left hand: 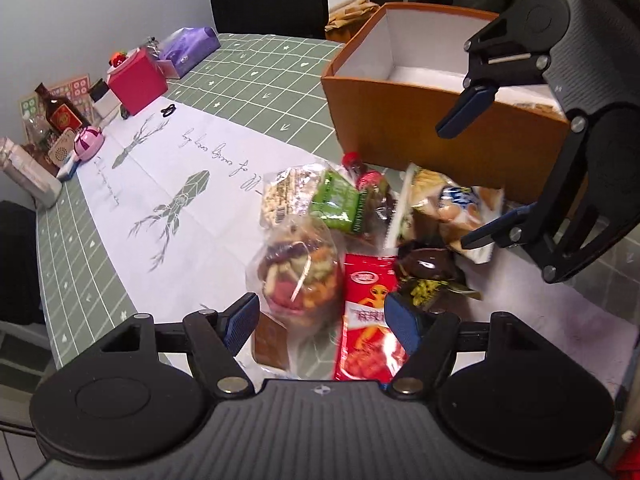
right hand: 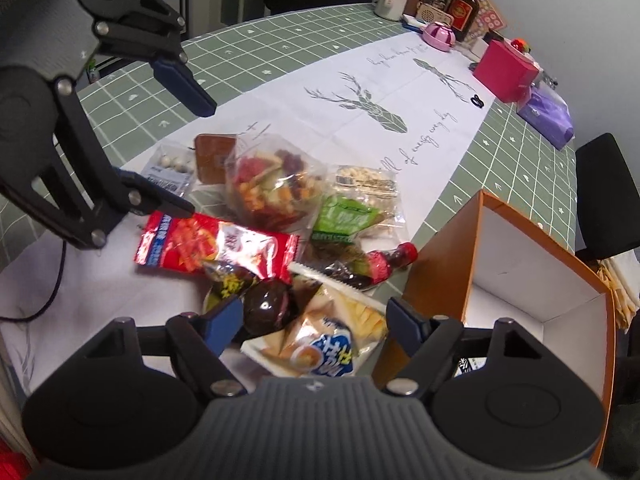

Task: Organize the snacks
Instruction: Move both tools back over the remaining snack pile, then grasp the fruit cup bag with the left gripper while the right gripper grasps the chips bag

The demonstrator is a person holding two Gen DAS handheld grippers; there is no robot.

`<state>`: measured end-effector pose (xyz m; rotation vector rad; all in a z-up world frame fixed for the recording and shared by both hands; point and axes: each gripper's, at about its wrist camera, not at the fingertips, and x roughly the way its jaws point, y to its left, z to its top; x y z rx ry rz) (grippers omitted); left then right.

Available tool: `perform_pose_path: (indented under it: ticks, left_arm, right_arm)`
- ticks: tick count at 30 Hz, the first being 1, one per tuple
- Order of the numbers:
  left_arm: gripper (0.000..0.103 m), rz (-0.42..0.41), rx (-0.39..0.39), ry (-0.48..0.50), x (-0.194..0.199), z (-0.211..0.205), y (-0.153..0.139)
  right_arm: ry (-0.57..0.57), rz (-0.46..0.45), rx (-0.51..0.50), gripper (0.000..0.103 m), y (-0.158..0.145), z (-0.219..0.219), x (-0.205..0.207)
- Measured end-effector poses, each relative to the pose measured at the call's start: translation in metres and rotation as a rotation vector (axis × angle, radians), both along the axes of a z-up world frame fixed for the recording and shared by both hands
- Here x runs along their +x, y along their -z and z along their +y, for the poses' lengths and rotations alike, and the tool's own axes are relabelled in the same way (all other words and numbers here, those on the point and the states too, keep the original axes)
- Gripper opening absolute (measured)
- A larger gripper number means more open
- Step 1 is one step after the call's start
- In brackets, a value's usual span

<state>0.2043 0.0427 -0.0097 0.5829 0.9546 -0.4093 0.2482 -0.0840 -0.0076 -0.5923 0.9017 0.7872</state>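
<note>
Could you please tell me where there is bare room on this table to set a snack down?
Free: the white runner between the snack pile and the pink box, and the green cloth beside it. Crowded: around the pile against the orange box, and the far-end clutter.

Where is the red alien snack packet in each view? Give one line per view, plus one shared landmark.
Left wrist: red alien snack packet bottom centre, between that gripper's fingers.
Right wrist: left of centre, beside the mixed fruit bag.
Shared landmark: orange box.
</note>
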Motion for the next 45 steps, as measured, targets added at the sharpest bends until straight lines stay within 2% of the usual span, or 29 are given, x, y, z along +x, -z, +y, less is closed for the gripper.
perform_pose_path:
  ticks: [6,15,17,27,32,33,34,35,37,40,45]
  left_arm:
    - [0.084,0.022,0.02,-0.004,0.025,0.001,0.023]
    - [0.086,0.083,0.025,0.042,0.047,0.003,0.045]
    - [0.089,0.072,0.035,0.047,0.048,0.003,0.049]
    - [0.089,-0.006,0.064,-0.001,0.058,0.0,0.059]
    - [0.091,-0.073,0.129,0.015,0.054,-0.013,0.069]
    - [0.088,-0.084,0.138,0.005,0.053,-0.016,0.07]
    - [0.086,-0.092,0.14,-0.002,0.052,-0.018,0.071]
    - [0.083,-0.104,0.145,-0.015,0.05,-0.02,0.072]
    - [0.075,-0.118,0.147,-0.041,0.045,-0.023,0.071]
    - [0.071,-0.118,0.149,-0.109,0.037,-0.028,0.07]
    - [0.069,-0.118,0.152,-0.222,0.017,-0.03,0.067]
  right_arm:
    - [-0.004,0.011,-0.026,0.073,0.007,0.009,0.014]
    - [-0.001,0.037,-0.142,0.072,0.026,0.019,0.027]
    - [-0.007,0.027,-0.17,0.072,0.031,0.021,0.026]
    - [-0.04,-0.005,-0.241,0.072,0.045,0.028,0.018]
    - [-0.051,-0.025,-0.246,0.072,0.046,0.027,0.014]
    - [-0.059,-0.024,-0.243,0.065,0.046,0.027,0.013]
    - [-0.063,0.001,-0.232,0.05,0.046,0.027,0.013]
    - [-0.057,0.02,-0.221,0.047,0.047,0.027,0.013]
    - [-0.067,0.0,-0.225,0.045,0.047,0.028,0.008]
    - [-0.065,-0.015,-0.216,0.039,0.047,0.026,0.003]
    - [-0.078,-0.035,-0.205,0.036,0.045,0.022,-0.01]
